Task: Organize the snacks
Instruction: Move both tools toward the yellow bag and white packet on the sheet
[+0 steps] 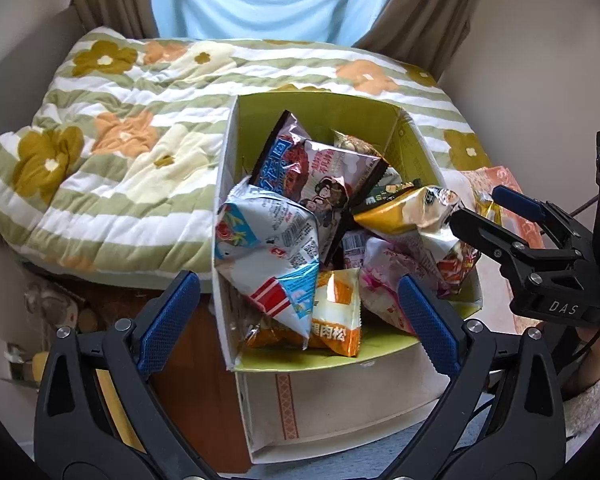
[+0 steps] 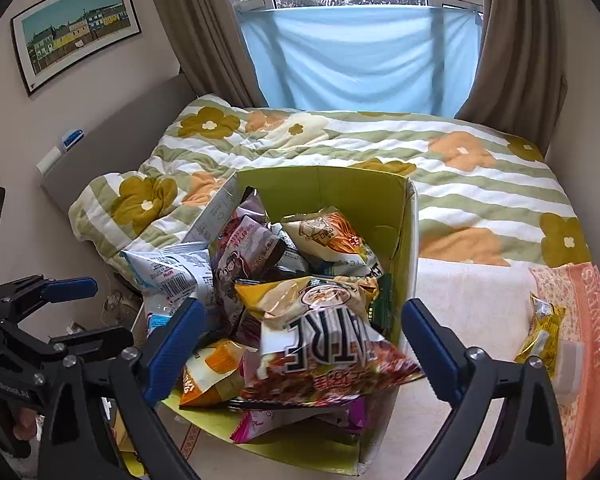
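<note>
On the black right tool you can read "DAS" in pale letters. Your orange-and-white snack packet shows "肉松". The big red-and-gold crisp bag carries upside-down letters "ATRE". The orange towel reads "FLOWERS" along its edge.

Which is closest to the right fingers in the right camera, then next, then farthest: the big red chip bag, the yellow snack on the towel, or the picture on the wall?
1. Red chip bag: right between the fingers, in the box.
2. Yellow snack: off to the right, on the towel.
3. Picture: far away, high on the left wall.
</note>
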Tool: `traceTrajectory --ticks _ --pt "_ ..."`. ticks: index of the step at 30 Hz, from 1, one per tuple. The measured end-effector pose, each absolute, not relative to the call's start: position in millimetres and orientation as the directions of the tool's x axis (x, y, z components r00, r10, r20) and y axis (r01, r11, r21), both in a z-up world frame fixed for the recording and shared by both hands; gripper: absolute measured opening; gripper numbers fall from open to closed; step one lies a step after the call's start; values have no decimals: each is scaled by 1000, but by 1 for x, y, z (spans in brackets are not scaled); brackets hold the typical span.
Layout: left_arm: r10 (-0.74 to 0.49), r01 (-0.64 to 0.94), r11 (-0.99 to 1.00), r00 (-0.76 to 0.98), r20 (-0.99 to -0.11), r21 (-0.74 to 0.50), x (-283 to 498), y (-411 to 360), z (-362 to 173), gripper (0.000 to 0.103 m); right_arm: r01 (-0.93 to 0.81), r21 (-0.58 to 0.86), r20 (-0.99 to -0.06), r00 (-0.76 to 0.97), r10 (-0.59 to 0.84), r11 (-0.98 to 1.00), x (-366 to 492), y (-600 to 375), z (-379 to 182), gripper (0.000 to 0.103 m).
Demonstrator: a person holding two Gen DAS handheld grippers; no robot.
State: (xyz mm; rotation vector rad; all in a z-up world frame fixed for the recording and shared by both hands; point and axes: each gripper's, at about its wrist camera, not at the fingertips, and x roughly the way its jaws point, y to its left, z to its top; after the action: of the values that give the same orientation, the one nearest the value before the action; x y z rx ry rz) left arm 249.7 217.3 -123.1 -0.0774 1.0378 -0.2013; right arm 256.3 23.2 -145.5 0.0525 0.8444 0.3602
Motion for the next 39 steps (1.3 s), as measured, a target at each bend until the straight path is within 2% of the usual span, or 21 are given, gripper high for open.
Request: traceTrajectory --ticks 11,21,25,34,39 --pt "-232 185 970 480 -846 -160 255 220 -126 99 -175 158 -735 637 234 972 236 10 -137 100" --pt "-274 283 948 483 -832 -147 249 181 -118 99 -22 150 -732 670 126 989 202 -42 -131 100" --pt "-300 326 933 468 -831 -154 247 146 -114 99 21 144 -741 665 94 989 188 -76 -137 100" --pt "-355 405 900 472 -807 -158 246 22 -104 99 102 30 -779 626 -41 994 176 -167 -151 100" --pt "-361 432 887 435 -825 -161 259 -54 -117 99 112 36 -806 591 -37 993 180 -220 -169 100"
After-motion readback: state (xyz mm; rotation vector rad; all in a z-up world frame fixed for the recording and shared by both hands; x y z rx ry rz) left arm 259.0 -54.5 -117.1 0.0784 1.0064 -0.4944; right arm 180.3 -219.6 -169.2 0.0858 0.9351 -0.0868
